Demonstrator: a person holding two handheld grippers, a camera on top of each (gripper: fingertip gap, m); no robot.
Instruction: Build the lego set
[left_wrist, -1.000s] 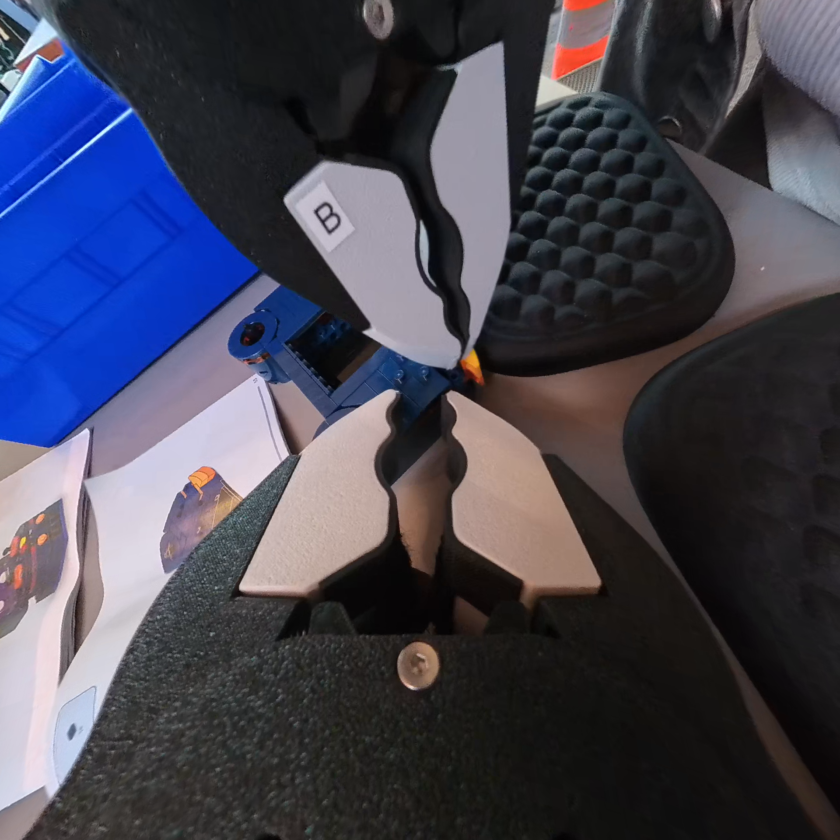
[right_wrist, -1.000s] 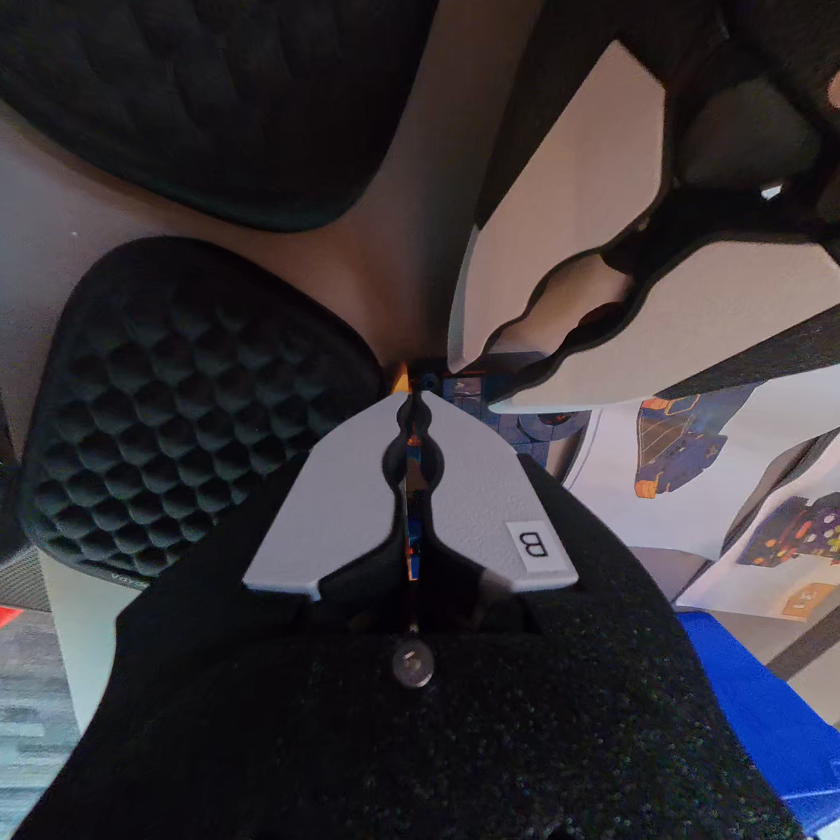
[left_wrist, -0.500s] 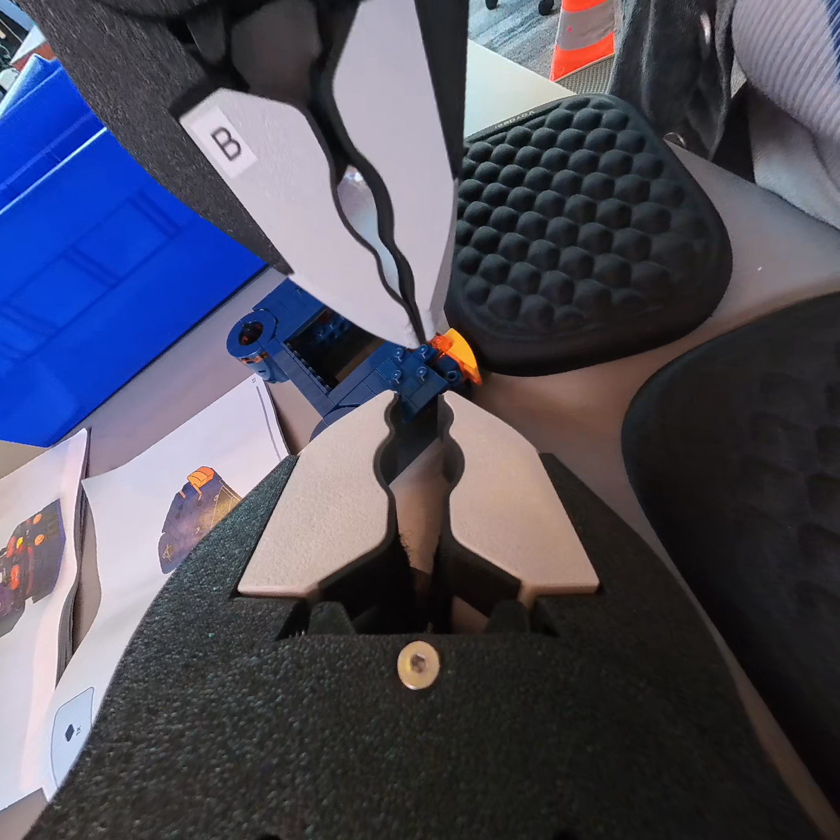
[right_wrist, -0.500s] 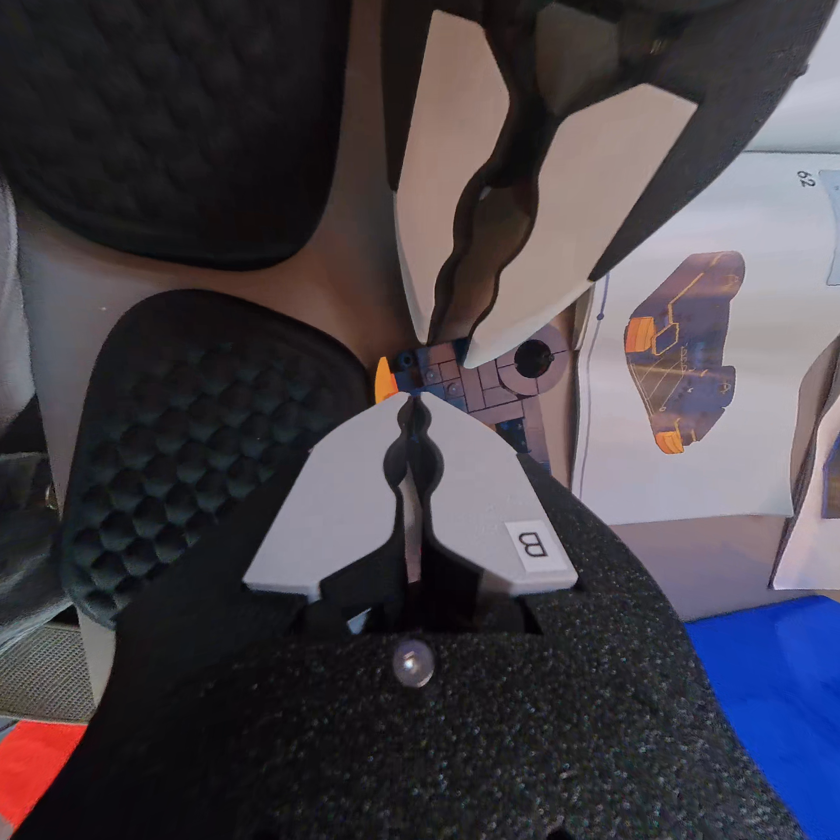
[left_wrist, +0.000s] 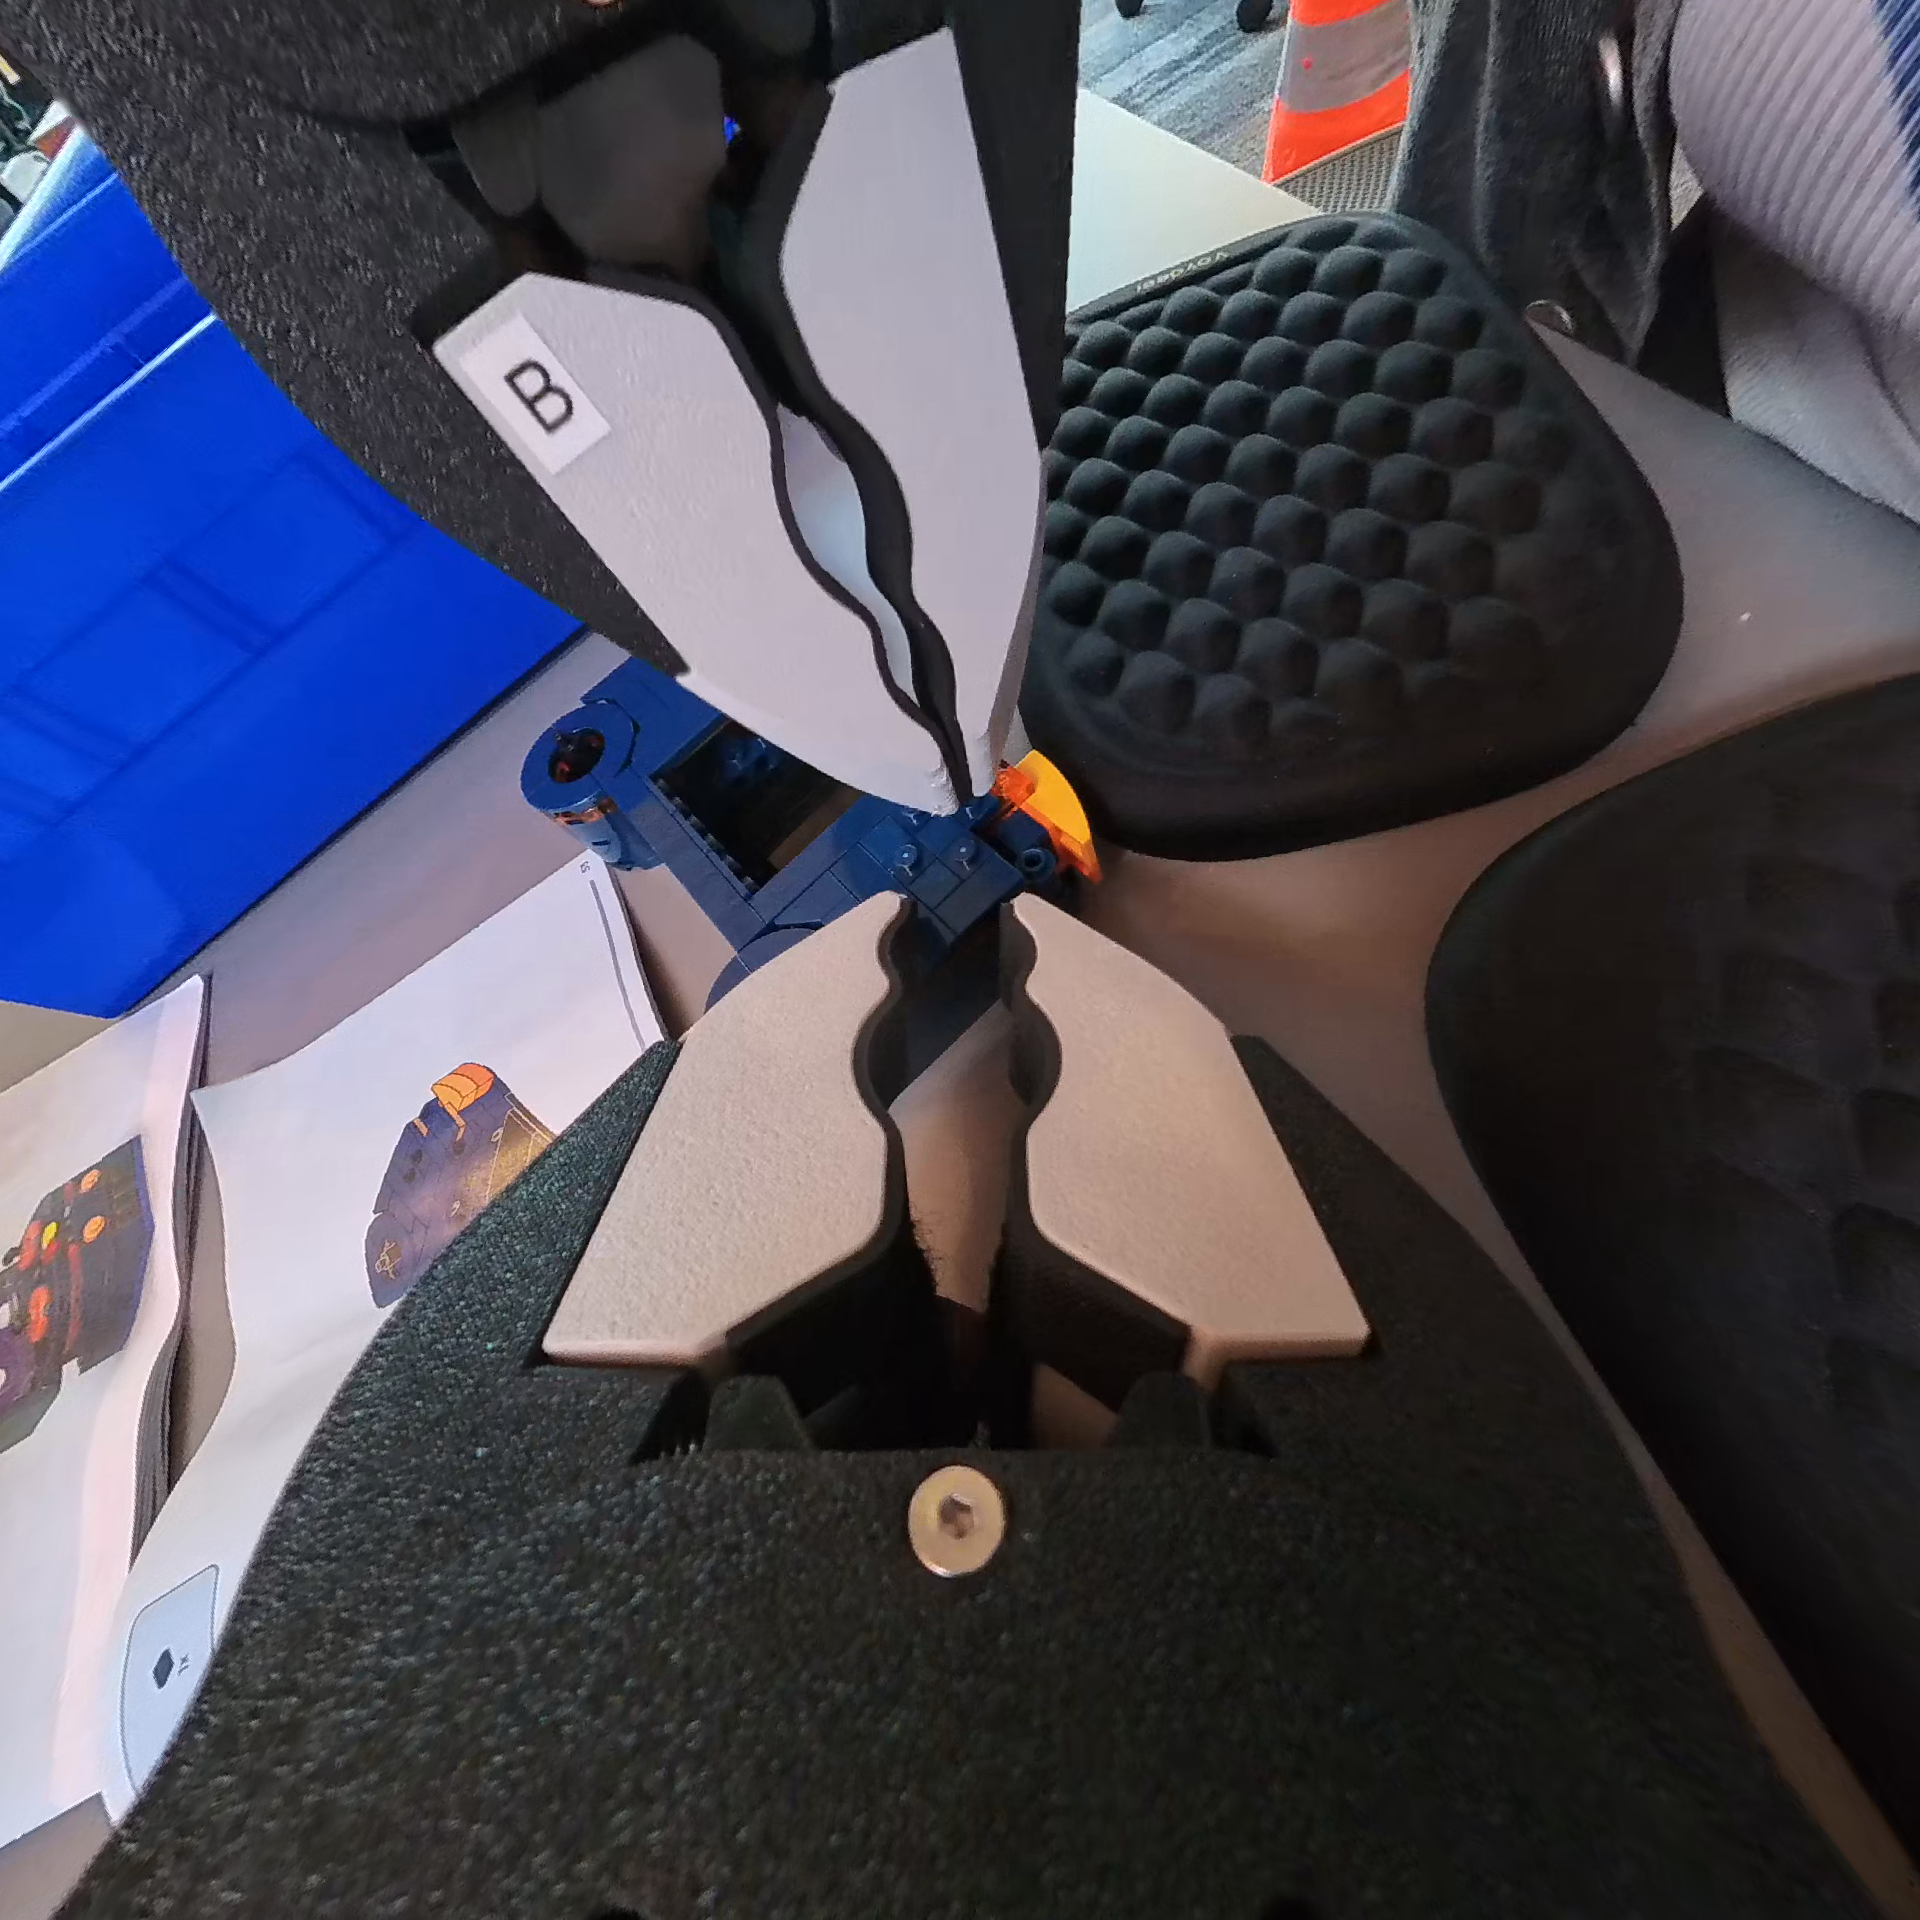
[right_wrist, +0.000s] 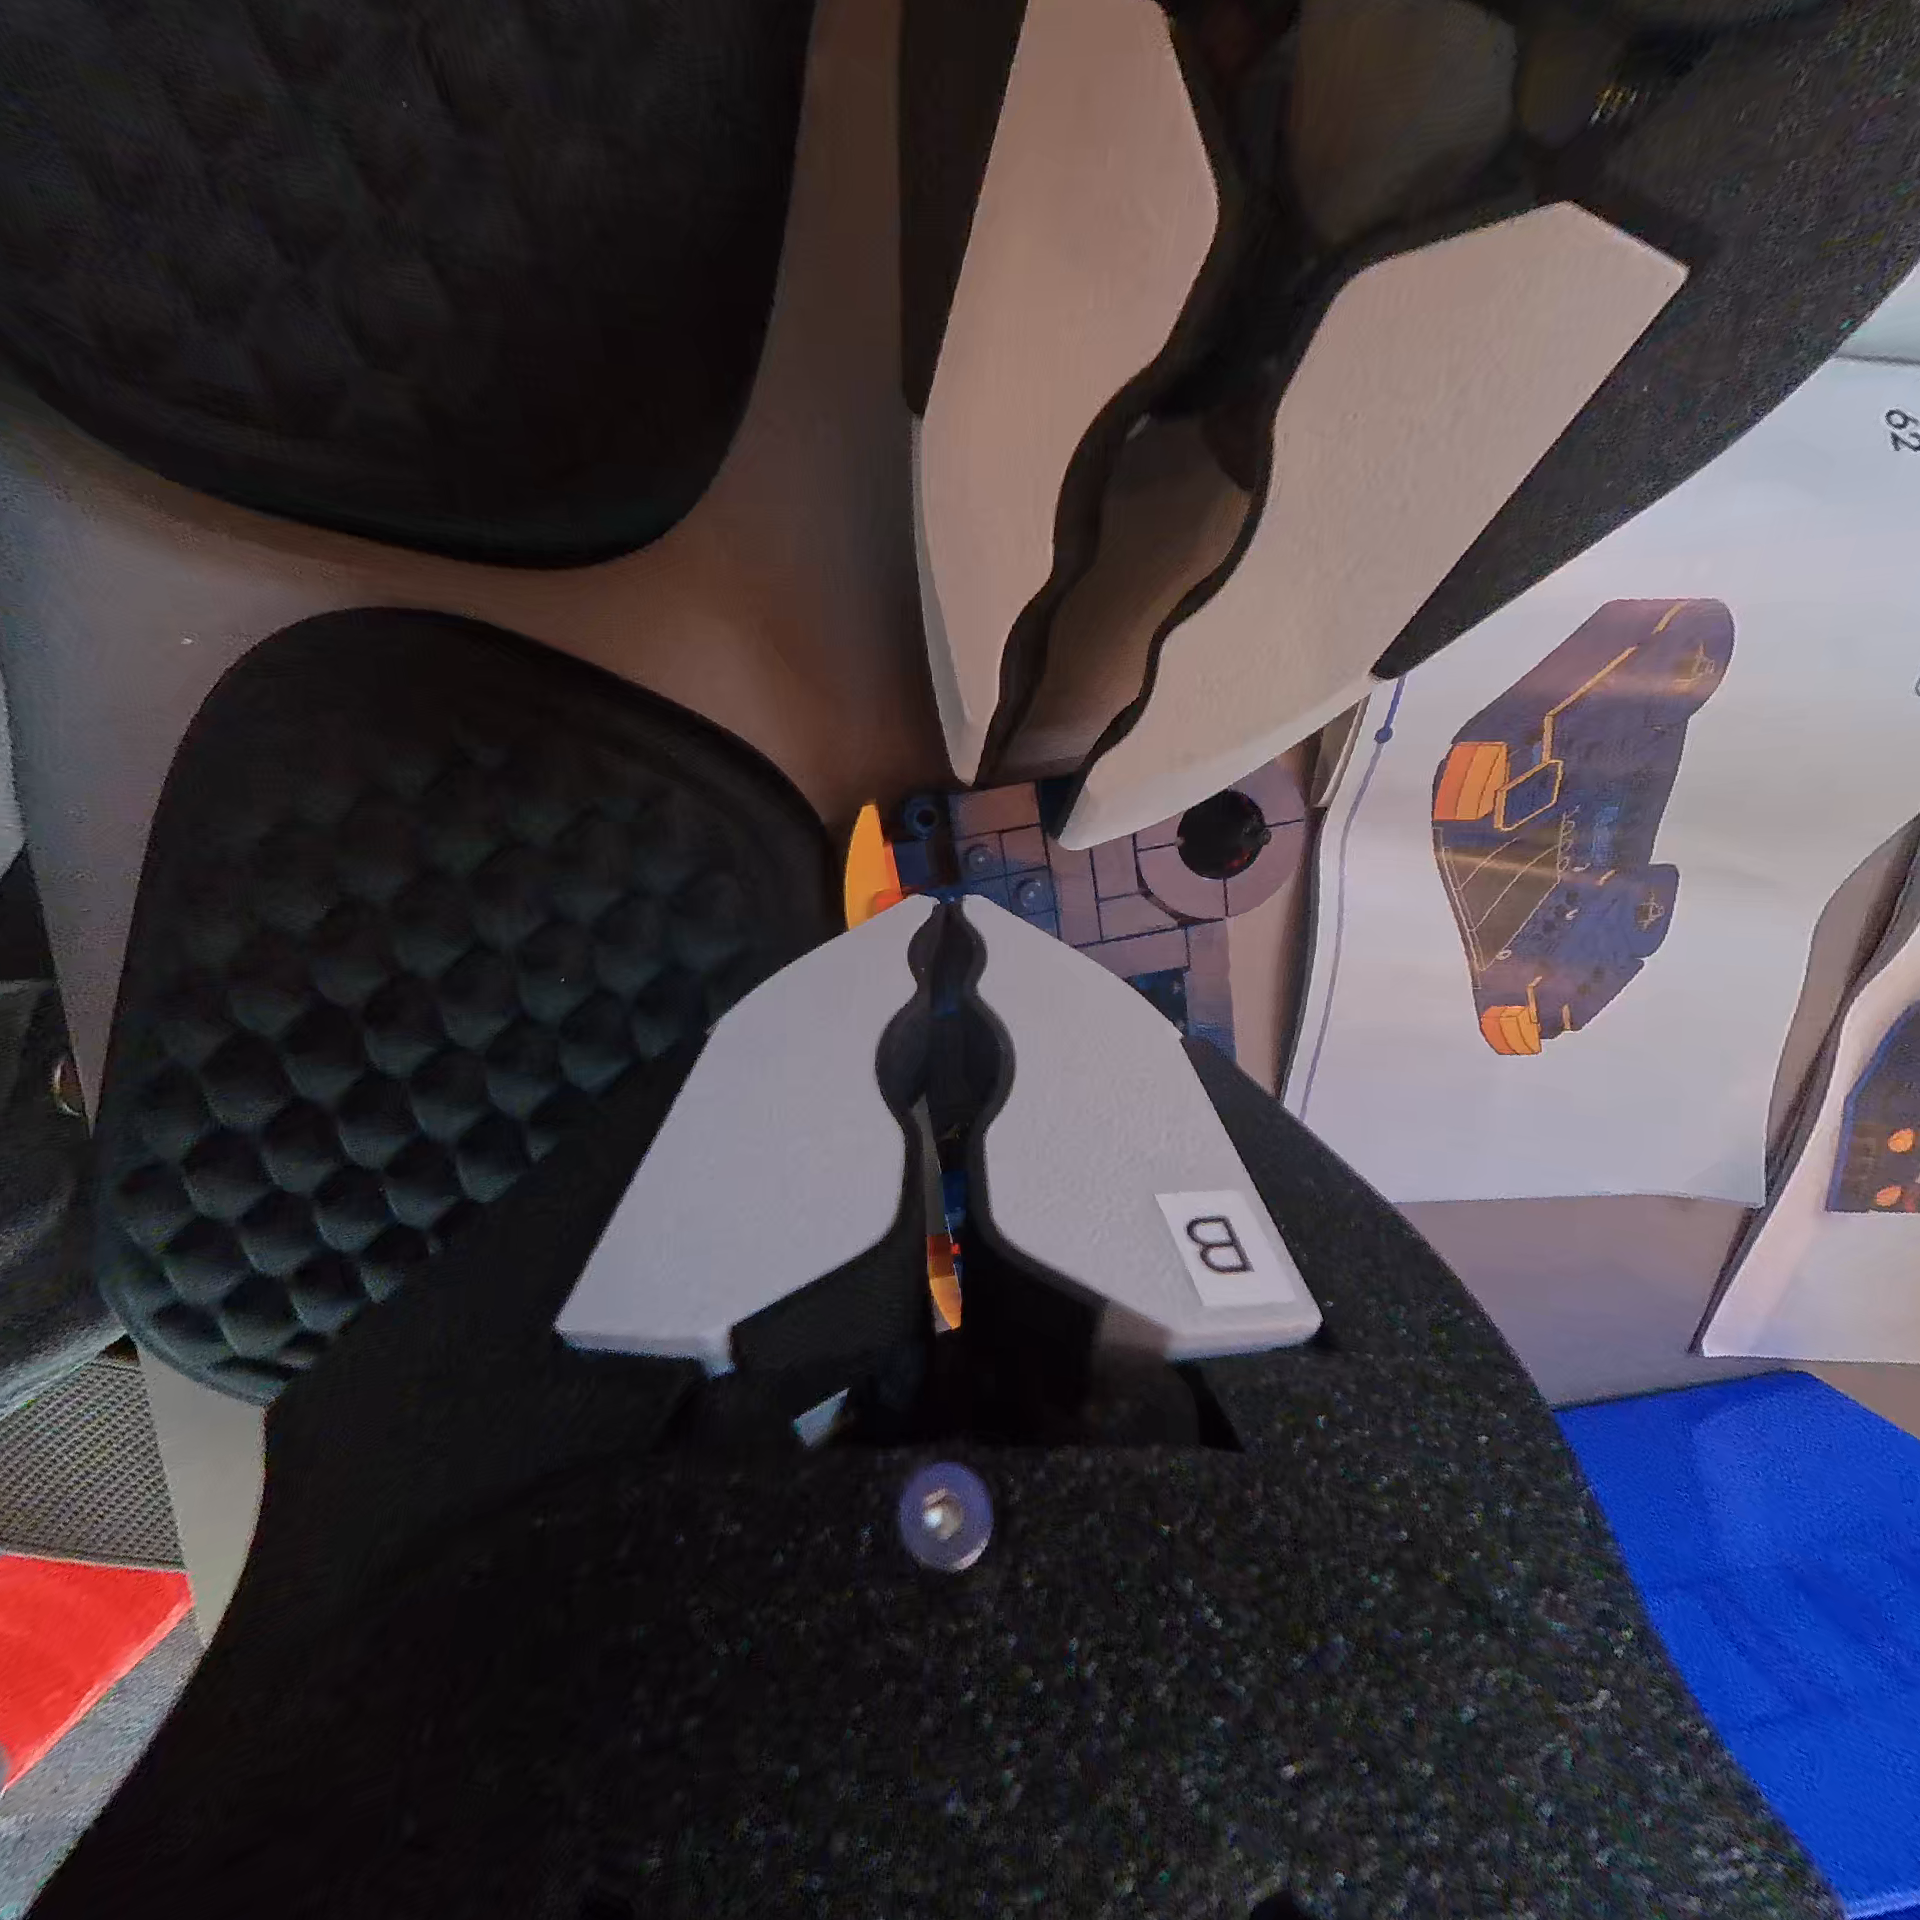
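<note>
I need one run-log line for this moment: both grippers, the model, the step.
left gripper: jaws grip dark blue lego model | right gripper: jaws shut, tips on model beside orange piece | step: pressing

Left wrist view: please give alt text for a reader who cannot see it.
The left claw grips the near end of a dark blue lego model while the right claw, tips together, comes down onto its top beside an orange piece. Instruction pages lie left, a blue bin behind, two black cushioned pads right.

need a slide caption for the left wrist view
Left gripper holds the dark blue lego model while the right gripper presses beside its orange piece.
</note>
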